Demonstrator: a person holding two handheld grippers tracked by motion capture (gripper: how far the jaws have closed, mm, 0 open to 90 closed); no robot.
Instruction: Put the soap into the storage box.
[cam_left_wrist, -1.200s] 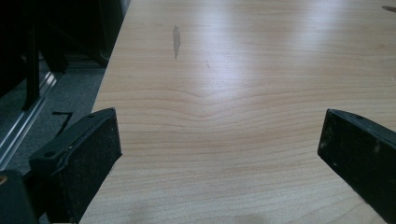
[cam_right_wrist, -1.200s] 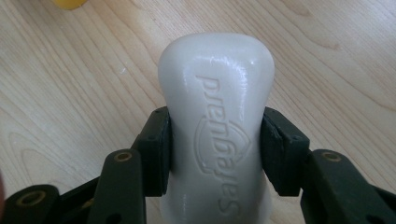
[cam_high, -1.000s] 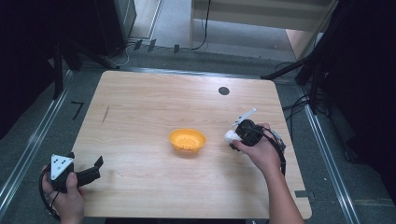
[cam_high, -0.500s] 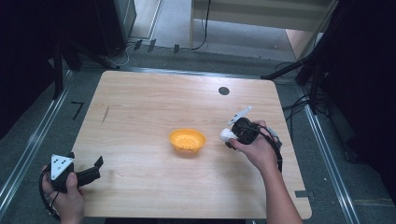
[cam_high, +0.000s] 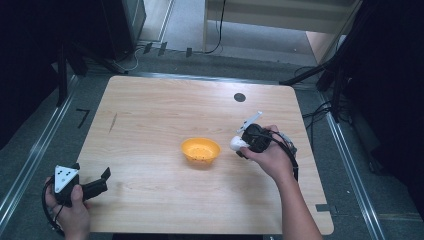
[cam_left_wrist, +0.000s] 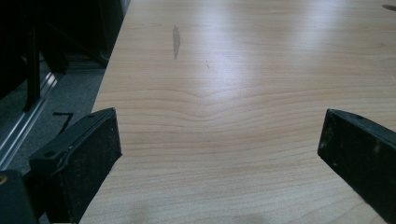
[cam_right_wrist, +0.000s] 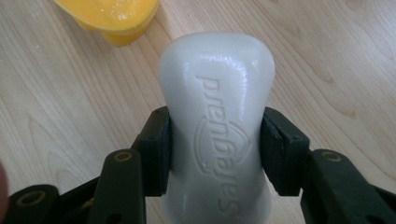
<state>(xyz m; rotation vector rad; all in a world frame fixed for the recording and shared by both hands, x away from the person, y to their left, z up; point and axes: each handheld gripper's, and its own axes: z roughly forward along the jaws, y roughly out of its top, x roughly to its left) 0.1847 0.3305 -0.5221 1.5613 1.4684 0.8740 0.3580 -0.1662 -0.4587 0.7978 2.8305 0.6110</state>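
The left gripper (cam_high: 97, 186) sits at the near left edge of the wooden surface (cam_high: 160, 115), fingers (cam_left_wrist: 84, 158) spread apart over bare wood with open room ahead. The right gripper (cam_high: 242, 144) has its fingers (cam_right_wrist: 156, 149) clamped on a white soap bar (cam_right_wrist: 217, 121). Just beyond that bar's tip sits an orange bowl (cam_high: 200, 150), and bare surface runs on to the far edge.

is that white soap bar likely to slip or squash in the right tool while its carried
The white soap bar looks stiff: the right tool pinches its narrow waist without denting it. Its smooth, glossy, rounded sides could probably slide, though the waist should help seat it. It seems light enough for one tool.
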